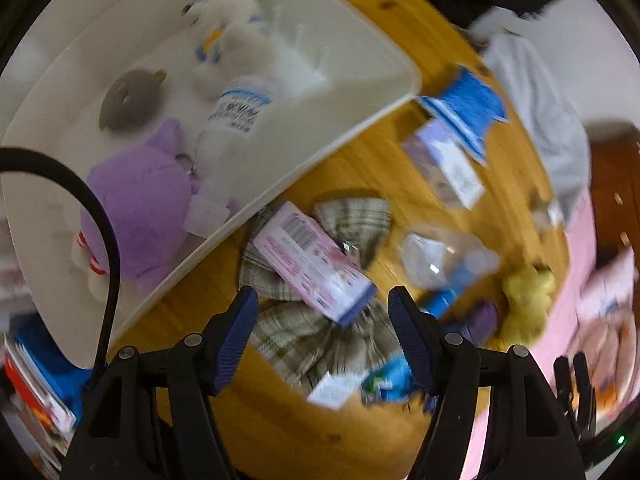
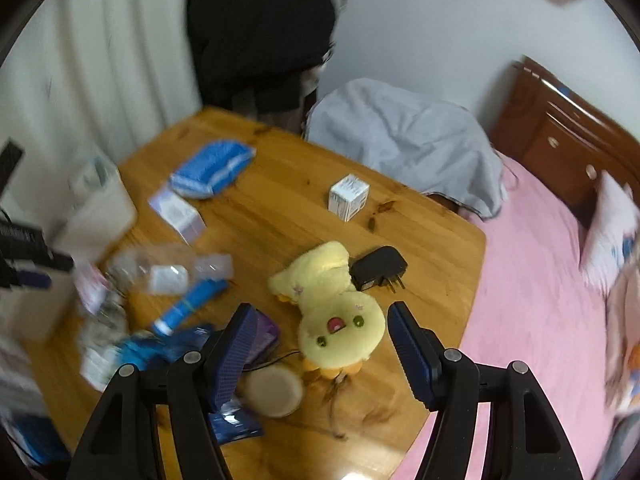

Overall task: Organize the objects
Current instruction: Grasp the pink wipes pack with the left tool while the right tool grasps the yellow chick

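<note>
My left gripper (image 1: 322, 304) is open above a pink box (image 1: 314, 264) that lies on a plaid cloth (image 1: 320, 340) on the wooden table (image 1: 360, 164). A white bin (image 1: 340, 76) at the upper left holds a purple plush (image 1: 140, 204), a white plush (image 1: 236, 20), a white bottle (image 1: 236, 116) and a grey disc (image 1: 130, 100). My right gripper (image 2: 320, 320) is open with a yellow chick plush (image 2: 336, 312) lying on the table (image 2: 420, 240) between and just beyond its fingers. Nothing is held by either gripper.
On the table lie a clear plastic bottle (image 2: 168, 272), a blue tube (image 2: 188, 304), a blue pack (image 2: 212, 168), a small white box (image 2: 348, 196), a black charger (image 2: 378, 268) and a round beige tin (image 2: 272, 392). A pink bed (image 2: 540, 300) borders the table's right edge.
</note>
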A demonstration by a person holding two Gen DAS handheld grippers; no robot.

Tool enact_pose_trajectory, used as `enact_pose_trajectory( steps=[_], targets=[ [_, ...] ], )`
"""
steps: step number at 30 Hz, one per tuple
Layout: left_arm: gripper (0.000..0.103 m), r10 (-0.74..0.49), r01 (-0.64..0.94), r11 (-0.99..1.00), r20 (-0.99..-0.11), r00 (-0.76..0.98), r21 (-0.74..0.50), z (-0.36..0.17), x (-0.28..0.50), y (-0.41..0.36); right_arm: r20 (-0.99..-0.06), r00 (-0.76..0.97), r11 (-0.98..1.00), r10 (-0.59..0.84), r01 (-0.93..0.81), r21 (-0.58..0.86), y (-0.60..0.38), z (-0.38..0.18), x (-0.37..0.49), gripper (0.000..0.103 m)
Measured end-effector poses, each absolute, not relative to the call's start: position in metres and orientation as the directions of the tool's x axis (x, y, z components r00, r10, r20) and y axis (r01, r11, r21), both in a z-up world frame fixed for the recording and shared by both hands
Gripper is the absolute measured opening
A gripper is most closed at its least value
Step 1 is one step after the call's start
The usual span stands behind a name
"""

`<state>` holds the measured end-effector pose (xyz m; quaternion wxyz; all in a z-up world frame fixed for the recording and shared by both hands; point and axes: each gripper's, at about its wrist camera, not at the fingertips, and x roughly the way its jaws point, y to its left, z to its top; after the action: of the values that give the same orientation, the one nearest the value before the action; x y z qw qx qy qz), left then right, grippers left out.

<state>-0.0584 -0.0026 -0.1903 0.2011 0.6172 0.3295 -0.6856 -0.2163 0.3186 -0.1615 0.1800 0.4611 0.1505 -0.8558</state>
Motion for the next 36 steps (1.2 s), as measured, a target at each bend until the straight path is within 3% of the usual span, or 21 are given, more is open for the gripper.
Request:
enact_pose_trajectory(
  steps=[6,17,21,25,27,29,36],
  targets=[
    [0.071,0.098,0.772,-0.620,-0.990,-0.104,-0.143,-0.222,-0.059,-0.006,-0.860,-0.496,-0.832,-0.118,0.522,-0.187,0.302,-0.199,-0.236,0.069],
    [0.071,-0.046,0.829,-0.559,-0.996,-0.073,-0.034,-0.231,-0.065,-0.007,-0.868,-0.492,-0.771,-0.062,0.577,-0.272,0.289,-0.233,-0.246,0.069],
    [0.071,-0.068,0.838,-0.545,-0.996,-0.060,-0.013,-0.234,-0.064,-0.007,-0.865,-0.501,-0.749,-0.032,0.585,-0.311,0.287,-0.238,-0.248,0.053],
    [0.070,-0.073,0.829,-0.560,-0.996,-0.043,0.005,-0.237,-0.064,-0.005,-0.870,-0.492,-0.754,-0.044,0.588,-0.294,0.289,-0.240,-0.250,0.048],
    [0.064,-0.074,0.823,-0.568,-0.996,-0.055,-0.003,-0.236,-0.063,-0.005,-0.872,-0.487,-0.760,-0.048,0.584,-0.284,0.290,-0.239,-0.251,0.045],
    [0.049,-0.071,0.821,-0.571,-0.995,-0.067,-0.014,-0.234,-0.061,-0.007,-0.878,-0.475,-0.769,-0.054,0.581,-0.266,0.291,-0.238,-0.252,0.044],
    [0.040,-0.054,0.813,-0.581,-0.995,-0.079,-0.033,-0.230,-0.048,-0.017,-0.878,-0.472,-0.771,-0.076,0.586,-0.249,0.293,-0.227,-0.244,0.042]
  ],
)
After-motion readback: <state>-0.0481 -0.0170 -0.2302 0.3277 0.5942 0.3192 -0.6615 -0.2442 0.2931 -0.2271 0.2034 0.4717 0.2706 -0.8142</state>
